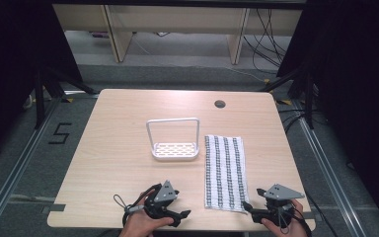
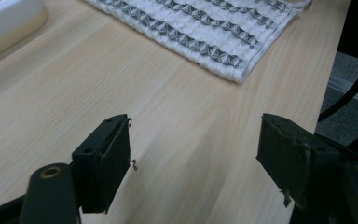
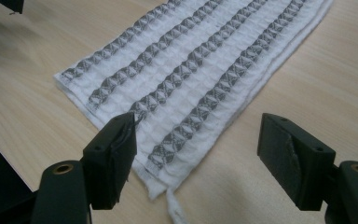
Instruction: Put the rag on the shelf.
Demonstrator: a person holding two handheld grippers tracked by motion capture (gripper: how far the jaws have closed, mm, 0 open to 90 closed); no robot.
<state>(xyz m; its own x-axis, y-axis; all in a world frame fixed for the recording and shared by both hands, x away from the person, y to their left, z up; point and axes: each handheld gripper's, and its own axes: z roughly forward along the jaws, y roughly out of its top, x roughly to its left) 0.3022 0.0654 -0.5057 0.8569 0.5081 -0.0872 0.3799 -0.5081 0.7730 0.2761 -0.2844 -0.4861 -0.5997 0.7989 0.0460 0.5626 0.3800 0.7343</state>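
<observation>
A: Near edge first. What are the grippers doing?

B: Left gripper (image 1: 181, 216) sits at the table's near edge, left of centre, held in a hand (image 1: 139, 224). In its own view the jaws stand wide apart with bare wood between them, gripping nothing.

A: And the right one?

B: Right gripper (image 1: 246, 207) is at the near edge too, right of centre, just beside the near right corner of the towel (image 1: 225, 171). Jaws wide apart, holding nothing. In the right gripper view (image 3: 196, 156) the towel's near corner lies between the jaws, low in frame, with a loose thread tail hanging off the corner. Can't tell if either jaw touches the cloth.

A: Towel position?

B: Flat on the table (image 1: 113, 163), right of centre, long side running away from the person. White with dark patterned stripes lengthwise. Its near end stops short of the table's edge. In the left gripper view the towel (image 2: 205, 28) lies ahead and to the right, well apart from those jaws.

A: Anything past that?

B: White rack (image 1: 173, 140) with a tall hoop handle and a perforated base, mid-table, just left of the towel's far end, a narrow gap between them. Further out, a round cable hole (image 1: 220, 104) near the far edge. Beyond the table, grey floor and wooden furniture legs.
</observation>
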